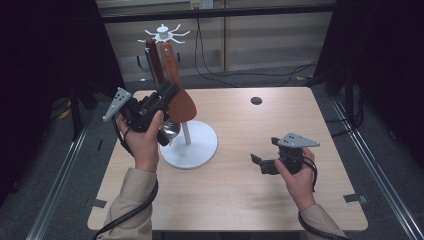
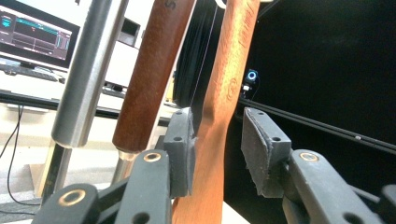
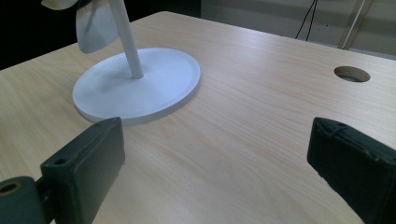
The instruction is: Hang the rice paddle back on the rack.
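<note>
Wooden spatula (image 2: pixel 219 116), hanging from the white utensil stand (image 1: pixel 188 145) at the table's left, sits between the jaws of my left gripper (image 1: pixel 162 97). Those jaws are partly apart around its handle: one pad touches the wood, the other stands just off it. A small mark stamped on the handle is too blurred to read. Beside it hang a darker wooden handle (image 2: pixel 152 70) and a steel handle (image 2: pixel 86 70). My right gripper (image 1: pixel 261 161) hovers over the bare table (image 1: pixel 250 200), jaws wide apart, holding nothing, well away from the stand.
</note>
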`<state>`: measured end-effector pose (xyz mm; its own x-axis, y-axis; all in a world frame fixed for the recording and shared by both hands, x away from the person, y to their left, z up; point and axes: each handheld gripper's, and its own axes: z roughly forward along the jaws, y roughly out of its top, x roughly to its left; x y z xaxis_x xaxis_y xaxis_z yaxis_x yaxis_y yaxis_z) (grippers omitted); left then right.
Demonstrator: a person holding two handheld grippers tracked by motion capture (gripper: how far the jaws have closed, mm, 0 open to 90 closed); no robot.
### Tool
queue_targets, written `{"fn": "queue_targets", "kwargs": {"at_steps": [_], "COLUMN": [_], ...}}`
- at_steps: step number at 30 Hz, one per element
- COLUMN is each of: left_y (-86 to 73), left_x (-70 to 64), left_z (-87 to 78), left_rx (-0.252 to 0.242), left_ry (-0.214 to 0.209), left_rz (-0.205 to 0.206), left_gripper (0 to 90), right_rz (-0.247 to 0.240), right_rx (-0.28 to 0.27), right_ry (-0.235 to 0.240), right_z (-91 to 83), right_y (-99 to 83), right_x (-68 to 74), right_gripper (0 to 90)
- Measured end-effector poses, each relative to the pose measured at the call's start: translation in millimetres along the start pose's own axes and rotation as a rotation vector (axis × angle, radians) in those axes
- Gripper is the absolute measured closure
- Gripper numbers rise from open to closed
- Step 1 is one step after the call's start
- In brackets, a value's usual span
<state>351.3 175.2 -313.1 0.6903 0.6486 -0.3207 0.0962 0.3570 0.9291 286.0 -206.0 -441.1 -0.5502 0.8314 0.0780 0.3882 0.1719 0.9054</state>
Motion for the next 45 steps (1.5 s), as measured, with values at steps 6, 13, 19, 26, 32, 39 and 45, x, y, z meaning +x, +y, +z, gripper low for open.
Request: {"fn": "queue_targets", "kwargs": {"at_steps": [6,13,19,26,32,39,45], "left_y": [-2.5,-4.2,-6.1,-8.0,-10.0,-12.5,-19.3], "left_x": [-2.2,-5.9,-8.4,-12.9,-15.5,-18.0,-20.4], "left_z": [-1.2,-4.0,-7.1,-8.7,-11.5,-15.4,-15.1], "left_rx": [0.006,0.017,0.018,0.025,0.020,0.027,0.041], "left_ry": [0.010,0.021,0.031,0.042,0.050,0.042,0.022], "left_rz": [0.019,0.047,0.056,0.079,0.109,0.112,0.118], "left_gripper": [60.7,57.3,54.7,46.3,39.4,31.9,26.7], "right_rz": [0.003,-0.001,-0.009,-0.013,-0.005,-0.024,-0.017], "right_rx": [-0.001,-0.002,0.000,0.001,-0.003,0.002,-0.001], "right_ry": [-0.002,-0.003,0.002,0.000,-0.003,0.014,0.013], "right_z": [-0.3,-0.6,-0.7,-0.2,-0.8,3.2,3.3], "right_y": [0.3,1.0,1.3,1.5,2.3,3.8,4.2], "right_x": [0.2,0.6,1.1,1.8,1.4,5.2,4.5], "right_gripper": [4.2,4.2,4.2,4.2,4.2,4.2,4.2]}}
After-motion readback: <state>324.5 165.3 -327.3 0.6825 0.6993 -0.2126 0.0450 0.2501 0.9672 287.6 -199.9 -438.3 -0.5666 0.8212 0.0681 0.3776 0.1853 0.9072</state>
